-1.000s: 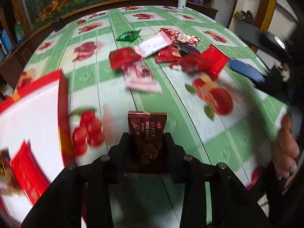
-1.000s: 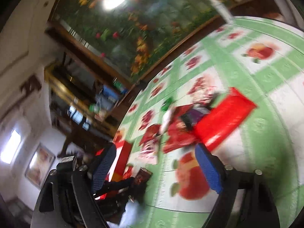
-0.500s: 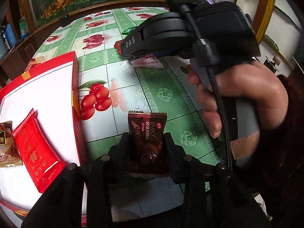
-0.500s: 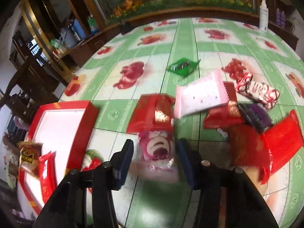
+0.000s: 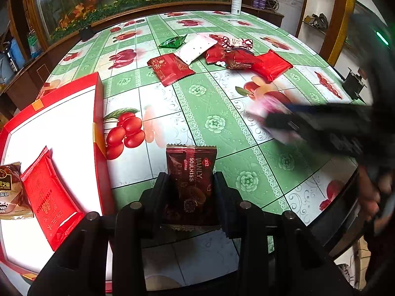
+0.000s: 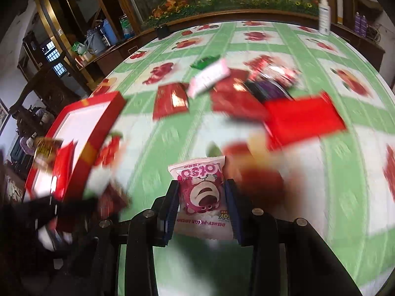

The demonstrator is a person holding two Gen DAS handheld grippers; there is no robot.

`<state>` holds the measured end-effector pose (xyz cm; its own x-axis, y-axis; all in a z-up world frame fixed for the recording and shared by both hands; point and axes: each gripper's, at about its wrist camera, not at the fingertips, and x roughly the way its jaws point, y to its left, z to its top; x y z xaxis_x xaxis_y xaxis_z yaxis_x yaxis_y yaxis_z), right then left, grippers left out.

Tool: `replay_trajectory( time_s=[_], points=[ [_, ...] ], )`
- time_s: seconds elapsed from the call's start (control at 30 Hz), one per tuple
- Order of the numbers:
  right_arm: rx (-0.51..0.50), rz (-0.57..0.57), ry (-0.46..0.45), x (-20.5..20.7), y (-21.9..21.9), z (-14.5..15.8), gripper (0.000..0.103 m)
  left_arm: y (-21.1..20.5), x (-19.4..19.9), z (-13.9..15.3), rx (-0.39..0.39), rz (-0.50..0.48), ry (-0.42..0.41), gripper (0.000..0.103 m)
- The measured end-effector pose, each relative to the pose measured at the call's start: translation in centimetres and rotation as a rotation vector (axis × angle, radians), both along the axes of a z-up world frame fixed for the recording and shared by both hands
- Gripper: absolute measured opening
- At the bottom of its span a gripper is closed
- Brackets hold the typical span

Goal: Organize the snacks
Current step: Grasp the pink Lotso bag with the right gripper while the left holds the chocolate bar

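Dark brown Manly Soulkiss snack packet (image 5: 191, 180) clamped upright in the left gripper (image 5: 191, 192), just right of the red box (image 5: 100, 133). Pink bear-print snack packet (image 6: 201, 187) pinched in the right gripper (image 6: 201, 204), above the green fruit-print tablecloth (image 5: 222, 113). Red packet (image 5: 47, 194) and brown packet (image 5: 9, 190) inside the box, left. Loose snack pile (image 5: 222, 54) at the far side.

Bare tablecloth (image 5: 217, 113) open from centre toward twelve o'clock, snack pile (image 5: 232, 56) blocking at one o'clock, red box wall (image 5: 100, 133) standing at nine o'clock, blurred right gripper (image 5: 279, 120) crossing at three o'clock.
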<state>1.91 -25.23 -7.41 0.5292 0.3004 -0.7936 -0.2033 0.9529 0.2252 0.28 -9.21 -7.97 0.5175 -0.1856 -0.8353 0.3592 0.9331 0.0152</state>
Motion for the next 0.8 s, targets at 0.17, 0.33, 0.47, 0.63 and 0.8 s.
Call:
replay_trajectory(
  time_s=[0.17, 0.33, 0.47, 0.63, 0.8],
  points=[
    [0.001, -0.004, -0.018, -3.0, -1.1, -0.1, 0.038, -0.4, -0.3, 0.0, 0.022, 0.006, -0.018, 0.036],
    [-0.075, 0.0, -0.061, -3.7, -0.1, -0.1, 0.04, -0.8, -0.6, 0.1, 0.051, 0.004, -0.039, 0.036],
    [-0.142, 0.007, -0.099, -4.2, 0.9, -0.4, 0.042, -1.0, -0.6, 0.0, 0.062, 0.006, -0.055, 0.036],
    [-0.153, -0.001, -0.119, -4.4, 1.0, -0.5, 0.042, -1.1, -0.7, 0.0, 0.074, 0.0, -0.071, 0.036],
    [-0.166, 0.006, -0.16, -4.9, 1.1, -0.7, 0.042, -1.2, -0.7, 0.0, 0.077, -0.01, -0.08, 0.036]
  ],
)
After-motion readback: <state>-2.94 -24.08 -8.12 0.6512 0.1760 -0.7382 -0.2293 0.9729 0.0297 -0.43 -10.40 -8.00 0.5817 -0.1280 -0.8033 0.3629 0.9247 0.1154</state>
